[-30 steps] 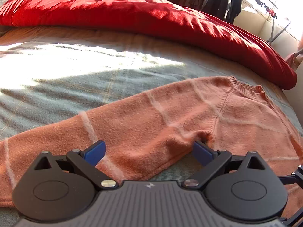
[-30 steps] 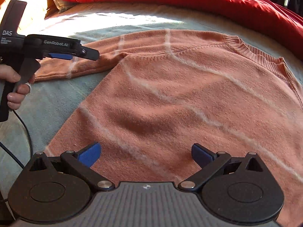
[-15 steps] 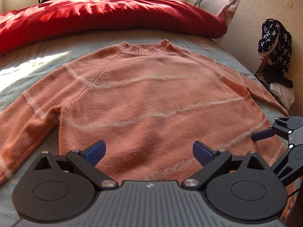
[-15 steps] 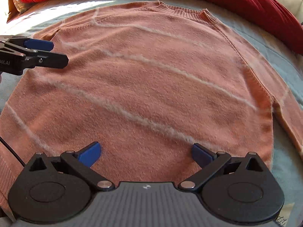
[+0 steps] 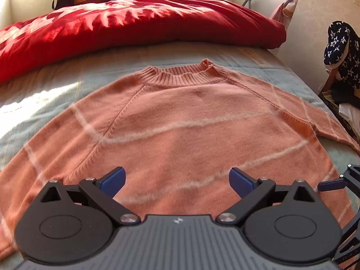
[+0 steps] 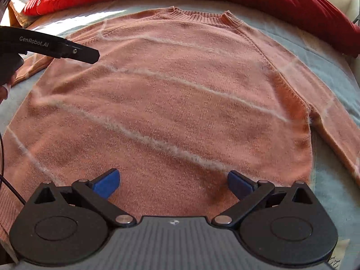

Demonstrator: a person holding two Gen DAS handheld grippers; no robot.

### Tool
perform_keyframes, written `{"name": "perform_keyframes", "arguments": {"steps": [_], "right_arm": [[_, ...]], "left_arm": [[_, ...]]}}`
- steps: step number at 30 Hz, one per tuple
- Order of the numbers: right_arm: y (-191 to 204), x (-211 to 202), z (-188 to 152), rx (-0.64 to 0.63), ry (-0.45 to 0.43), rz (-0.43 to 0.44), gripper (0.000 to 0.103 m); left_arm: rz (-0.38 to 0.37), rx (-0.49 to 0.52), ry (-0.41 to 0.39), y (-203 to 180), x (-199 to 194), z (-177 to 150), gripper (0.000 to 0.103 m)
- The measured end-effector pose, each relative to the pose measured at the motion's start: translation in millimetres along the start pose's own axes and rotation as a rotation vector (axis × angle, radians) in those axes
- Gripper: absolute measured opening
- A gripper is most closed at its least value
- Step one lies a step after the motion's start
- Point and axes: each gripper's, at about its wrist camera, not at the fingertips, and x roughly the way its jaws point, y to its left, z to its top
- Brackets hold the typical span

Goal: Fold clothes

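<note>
Fingers on our left gripper and right gripper wide apart, empty, above sweater flat on bed; red duvet behind.

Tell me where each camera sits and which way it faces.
Left wrist: on the left tool, open, low over the hem of the sweater, facing its collar and the red duvet; the right tool's tip shows at right.
Right wrist: on the right tool, open, also over the hem, facing the collar; the left tool and part of a hand show at left.
Shared: sweater, duvet, bed sheet.
</note>
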Motion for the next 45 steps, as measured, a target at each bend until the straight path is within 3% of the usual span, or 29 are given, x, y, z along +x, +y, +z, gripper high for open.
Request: {"name": "perform_keyframes", "arguments": {"steps": [2, 6, 14, 27, 31, 36, 39, 45], "right_arm": [[-7, 14, 13, 0.015, 0.018, -0.007, 0.103], [-19, 29, 29, 0.071, 0.029, 0.001, 0.103], [-20, 32, 29, 0.099, 0.011, 0.006, 0.103], [-19, 31, 23, 0.100, -0.033, 0.000, 0.103], [-19, 30, 23, 0.105, -0.036, -0.001, 0.103], [-20, 29, 23, 0.114, -0.034, 0.009, 0.103], [-20, 30, 21, 0.110, -0.045, 0.010, 0.103], [-18, 31, 16, 0.100, -0.074, 0.000, 0.103]], "left_arm": [[0.014, 0.053, -0.047, -9, 24, 21, 0.098], [0.048, 0.044, -0.070, -15, 62, 49, 0.097], [0.132, 0.066, -0.002, -17, 104, 51, 0.097], [0.108, -0.047, 0.008, 1, 149, 89, 0.102], [0.104, -0.091, 0.011, 2, 144, 99, 0.097], [0.050, -0.039, -0.006, -10, 121, 91, 0.098], [0.084, -0.058, 0.034, -2, 139, 88, 0.098], [0.089, -0.058, 0.001, 2, 160, 111, 0.102]]}}
